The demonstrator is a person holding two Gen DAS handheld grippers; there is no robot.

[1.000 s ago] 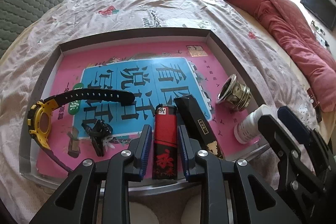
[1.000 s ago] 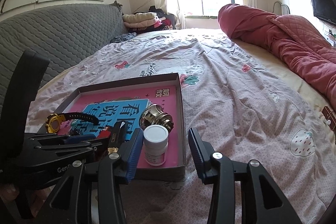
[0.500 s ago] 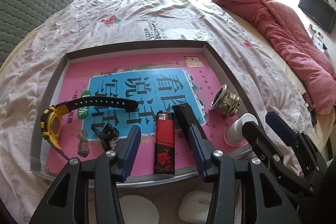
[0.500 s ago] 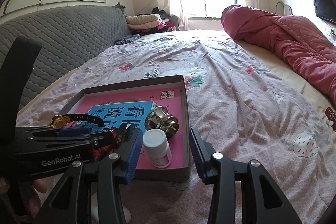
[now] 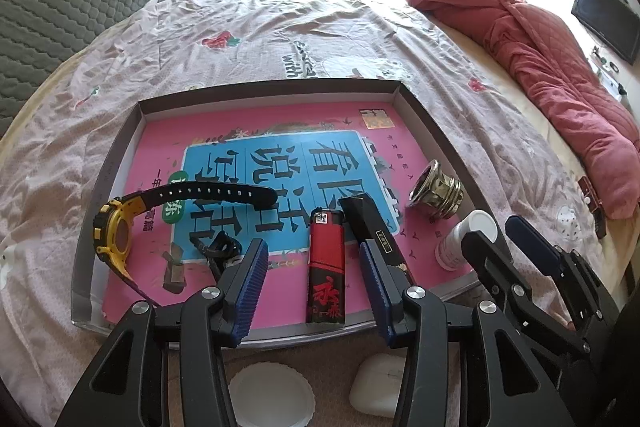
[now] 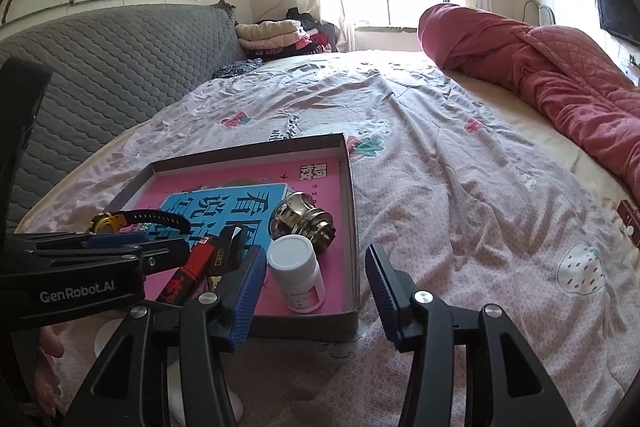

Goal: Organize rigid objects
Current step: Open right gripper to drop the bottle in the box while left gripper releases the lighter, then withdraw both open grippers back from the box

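Red lighter (image 5: 326, 259) between parted left tongs (image 5: 314, 267) — right tongs (image 6: 316, 279) opening, empty, left-view-only earbud case (image 5: 378, 389).

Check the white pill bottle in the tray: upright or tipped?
Tipped. The white pill bottle lies on its side on the tray floor, cap toward the brass knob.

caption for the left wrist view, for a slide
Open left tongs hover over a red lighter in the tray.
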